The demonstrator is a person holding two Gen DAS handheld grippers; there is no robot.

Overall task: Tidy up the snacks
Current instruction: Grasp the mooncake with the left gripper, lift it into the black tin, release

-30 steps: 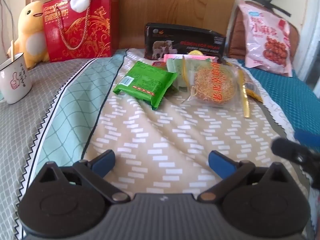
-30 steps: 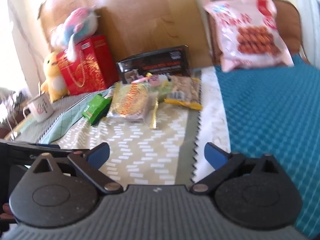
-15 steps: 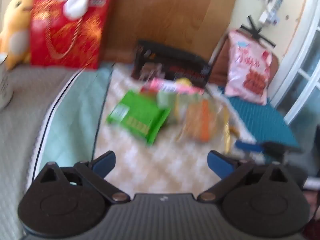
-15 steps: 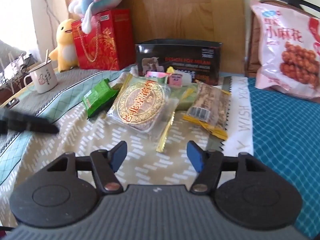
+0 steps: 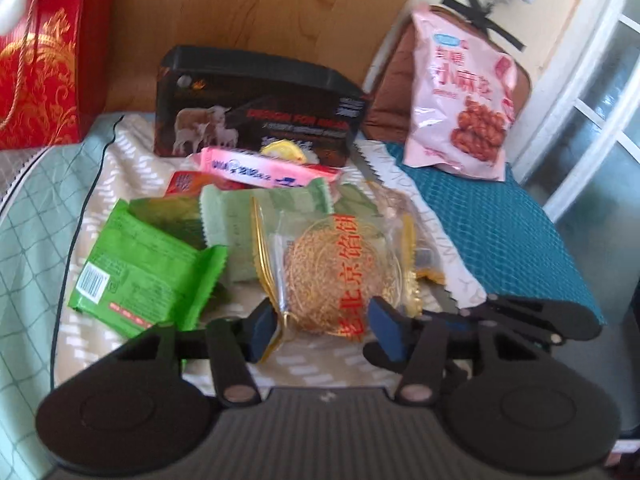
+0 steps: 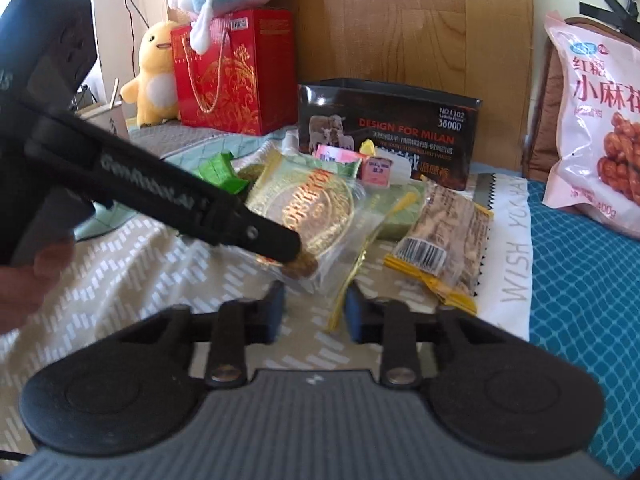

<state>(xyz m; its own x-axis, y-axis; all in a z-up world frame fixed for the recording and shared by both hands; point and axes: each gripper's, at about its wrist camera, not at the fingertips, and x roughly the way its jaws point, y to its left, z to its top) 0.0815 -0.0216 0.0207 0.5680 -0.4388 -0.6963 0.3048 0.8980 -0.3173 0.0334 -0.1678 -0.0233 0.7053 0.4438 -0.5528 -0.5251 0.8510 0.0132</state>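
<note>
Left wrist view: left gripper [image 5: 324,326], fingers partly open, straddling the near edge of the clear-wrapped round pastry [image 5: 340,276]; contact not discernible. Printed red characters run near-to-far across the pastry. Green packet [image 5: 140,276] lies left, pink bar [image 5: 260,170] behind, black box [image 5: 256,116] beyond. Right gripper's black linkage [image 5: 532,316] shows at right.

Right wrist view: right gripper [image 6: 314,314], fingers narrowly apart, empty, just short of the wrapper's gold-edged corner. Left gripper's finger [image 6: 276,244] rests over the pastry [image 6: 316,208]. Only here: yellow-trimmed snack pack [image 6: 444,236] lying near-to-far, yellow duck plush [image 6: 154,72].
</note>
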